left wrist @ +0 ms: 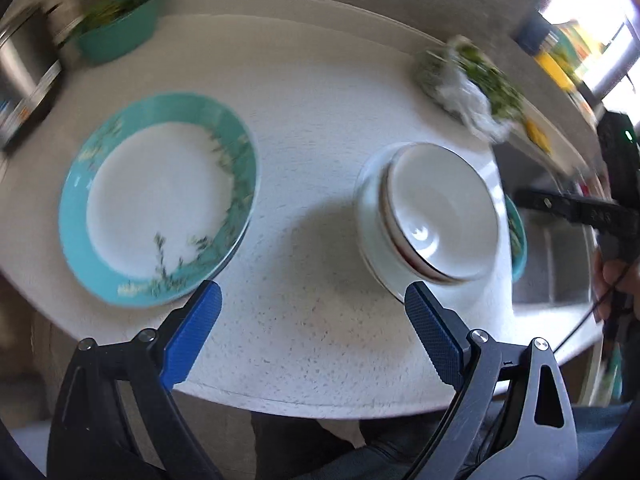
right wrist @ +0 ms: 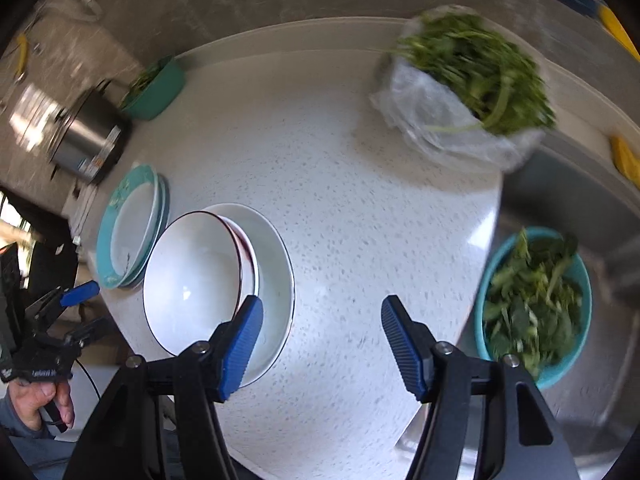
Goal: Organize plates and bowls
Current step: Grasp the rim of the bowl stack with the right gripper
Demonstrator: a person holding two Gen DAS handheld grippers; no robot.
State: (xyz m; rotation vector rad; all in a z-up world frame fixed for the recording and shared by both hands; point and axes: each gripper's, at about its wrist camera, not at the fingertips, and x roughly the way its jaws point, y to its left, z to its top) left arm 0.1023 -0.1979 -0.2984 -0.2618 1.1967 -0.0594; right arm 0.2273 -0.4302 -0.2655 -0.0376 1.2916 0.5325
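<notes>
A teal-rimmed plate (left wrist: 160,200) lies on the white speckled counter (left wrist: 312,120), left of a stack of white bowls (left wrist: 436,212). In the right wrist view the teal plates (right wrist: 132,228) are a stack, with the nested white bowls (right wrist: 216,280) beside them. My left gripper (left wrist: 312,300) is open and empty above the counter between plate and bowls; it also shows in the right wrist view (right wrist: 86,312). My right gripper (right wrist: 322,316) is open and empty, its left finger over the bowls' rim; it also shows at the right edge of the left wrist view (left wrist: 560,204).
A plastic bag of greens (right wrist: 468,80) lies at the back right. A teal basin of leaves (right wrist: 536,304) sits in the steel sink (right wrist: 568,208). A teal bowl of greens (right wrist: 156,88) and a steel pot (right wrist: 88,136) stand at the back left.
</notes>
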